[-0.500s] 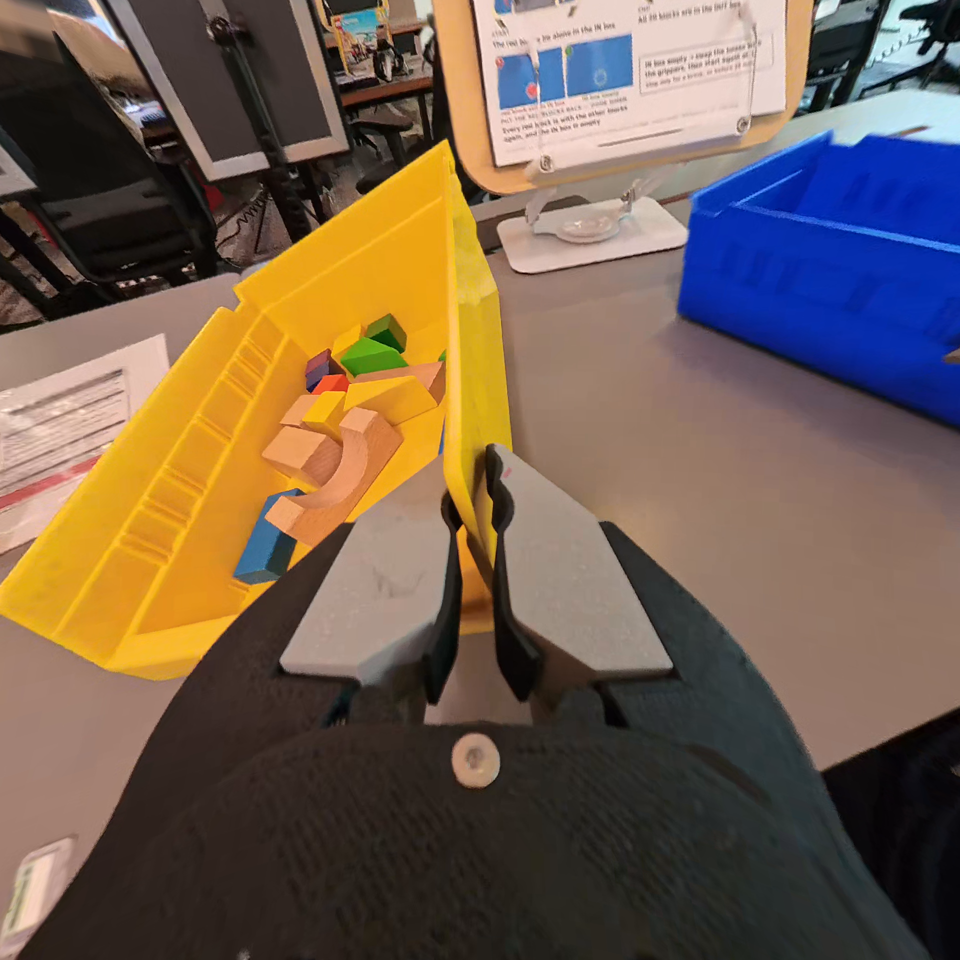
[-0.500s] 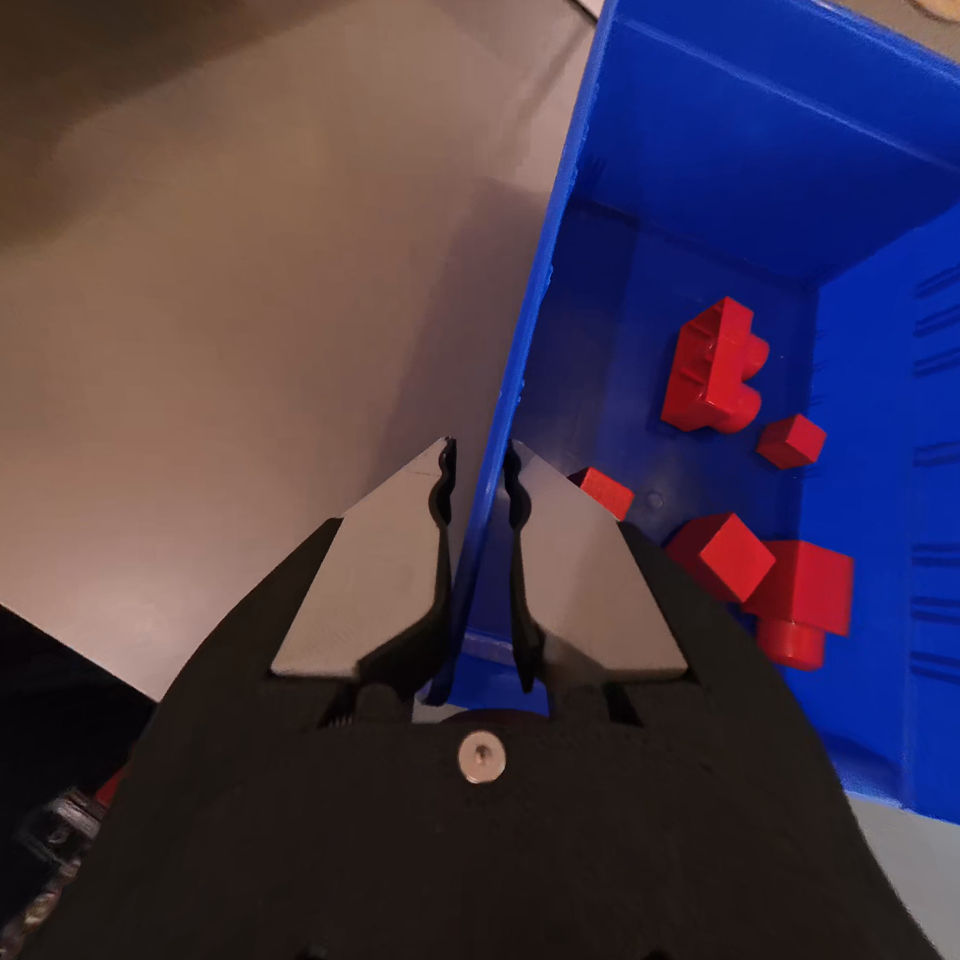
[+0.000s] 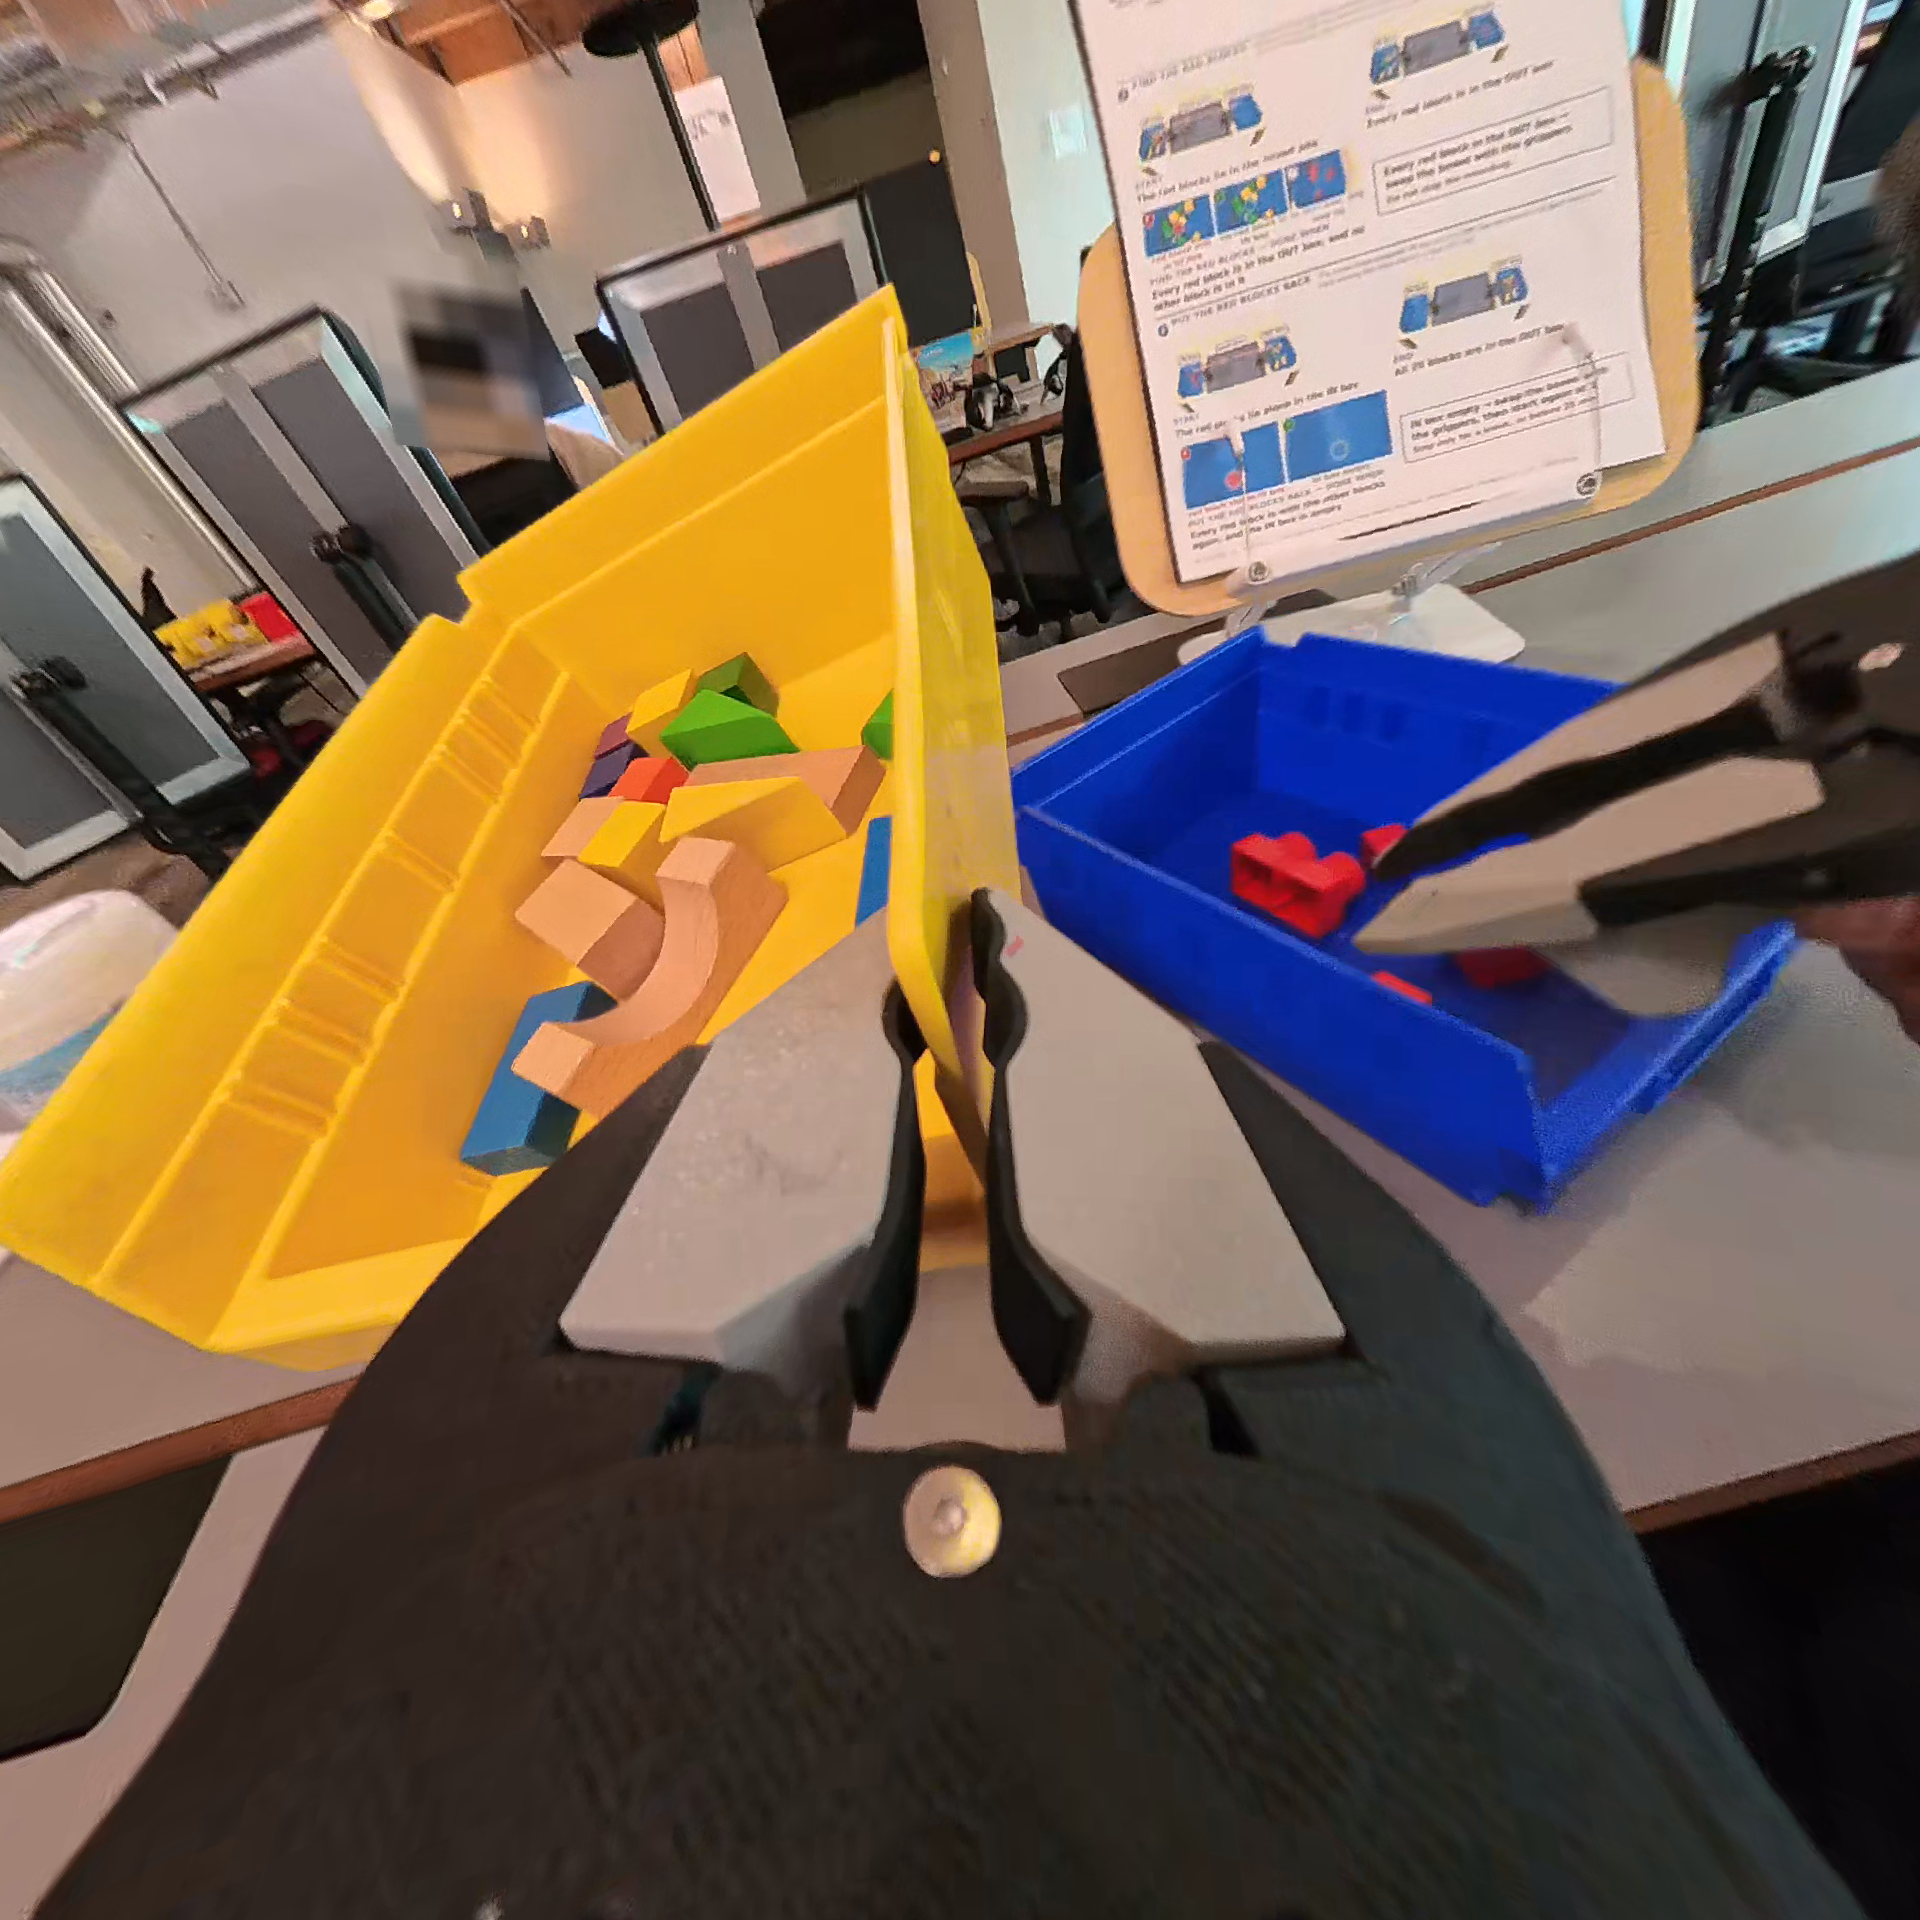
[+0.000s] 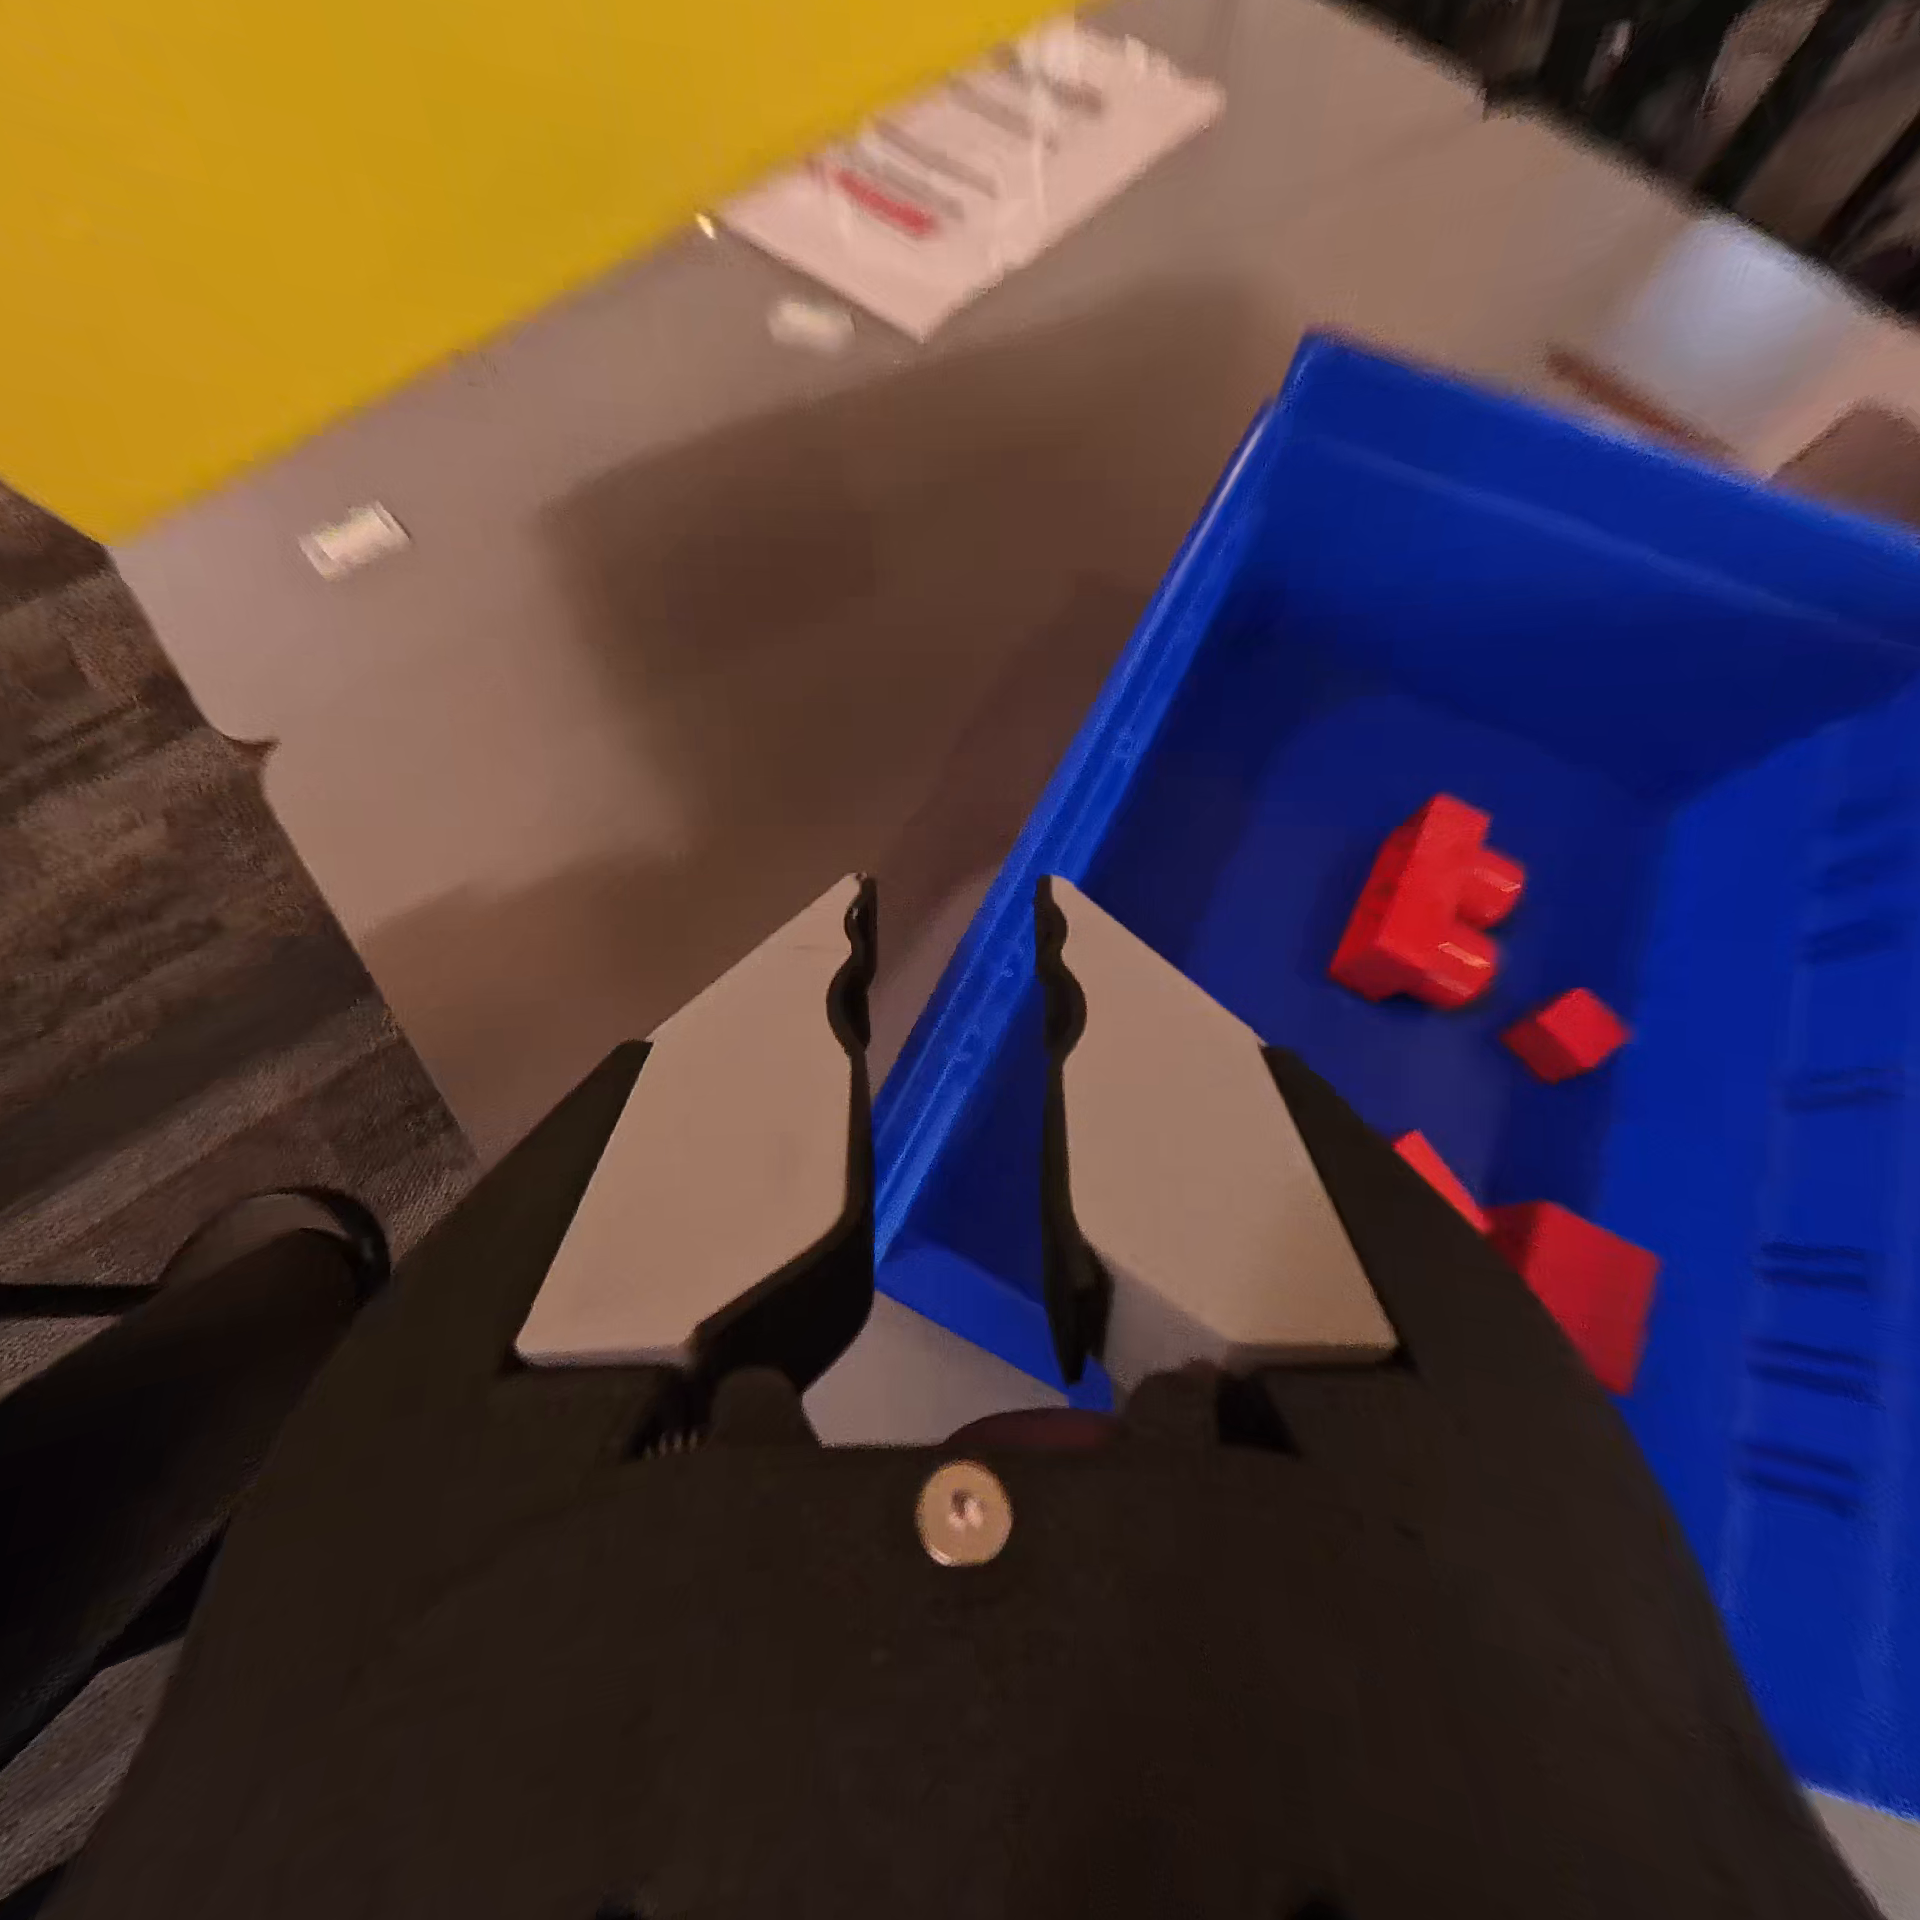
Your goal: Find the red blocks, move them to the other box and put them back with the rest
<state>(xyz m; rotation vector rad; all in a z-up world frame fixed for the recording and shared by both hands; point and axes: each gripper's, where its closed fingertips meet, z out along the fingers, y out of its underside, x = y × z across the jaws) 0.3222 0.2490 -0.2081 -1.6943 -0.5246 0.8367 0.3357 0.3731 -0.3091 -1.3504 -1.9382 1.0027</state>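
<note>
The wall of the yellow box (image 3: 940, 790) is clamped between the fingers (image 3: 821, 1049) of the left gripper (image 3: 951, 971), both pads being pressed against the thin plastic. The box is tilted, its far end raised. To the left of these fingers, inside the box, mixed blocks (image 3: 665, 862) are heaped: green, yellow, orange, purple, blue and plain wood, among them a curved wooden arch (image 3: 665, 966).

To the right of the left fingers the blue box (image 3: 1247, 1018) is seen on the bench (image 3: 1662, 1299), with red blocks (image 3: 1294, 878) on its floor.

The fingers (image 4: 1143, 1091) of the right gripper (image 4: 951, 904) are held apart, astride the blue box's wall (image 4: 977, 1029). The right finger stands inside the box just beside the wall; a clear gap lies between the wall and the left pad, so the wall is not clamped. The red blocks (image 4: 1429, 914) lie ahead and to the right of these fingers, well inside the box. An instruction sheet on a stand (image 3: 1382, 291) is seen beyond both boxes.
</note>
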